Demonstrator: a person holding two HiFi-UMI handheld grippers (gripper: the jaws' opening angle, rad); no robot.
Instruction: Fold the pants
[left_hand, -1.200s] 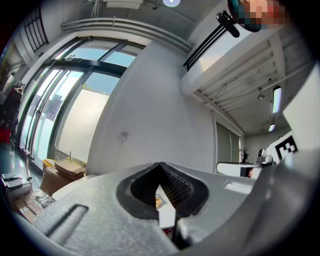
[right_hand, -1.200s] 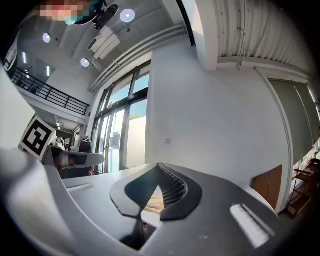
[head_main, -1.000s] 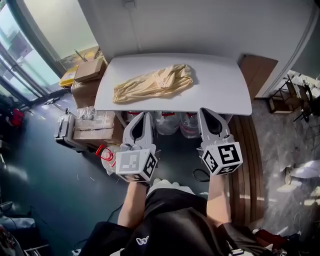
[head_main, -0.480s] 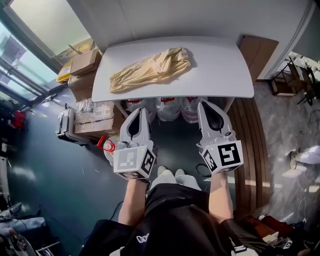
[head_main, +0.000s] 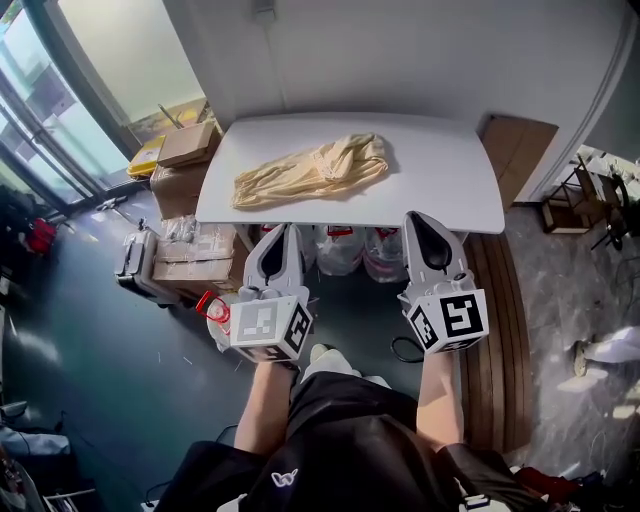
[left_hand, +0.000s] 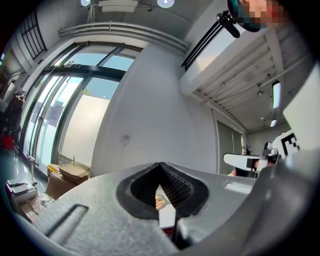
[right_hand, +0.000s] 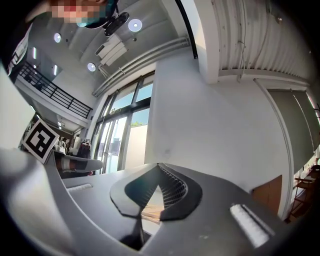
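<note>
The cream pants (head_main: 312, 168) lie crumpled in a long bundle on the white table (head_main: 440, 180), toward its left half. Both grippers hang side by side in front of the table's near edge, over the floor and clear of the cloth. My left gripper (head_main: 282, 232) is shut with nothing in it, and my right gripper (head_main: 421, 218) is shut and empty too. In the left gripper view the jaws (left_hand: 160, 164) meet at their tips, and a sliver of the pants (left_hand: 159, 202) shows below them. The right gripper view shows the same closed tips (right_hand: 159, 166) and a strip of the pants (right_hand: 150, 214).
Cardboard boxes (head_main: 185, 150) are stacked left of the table. Large water bottles (head_main: 345, 250) stand under it. A wooden panel (head_main: 515, 150) leans at the right, with a plank strip (head_main: 495, 330) on the floor. Tall windows run along the left.
The head view tipped and swung back, so the table shifted in the picture. Both grippers stay shut and empty before the table's near edge. The pants have not moved.
</note>
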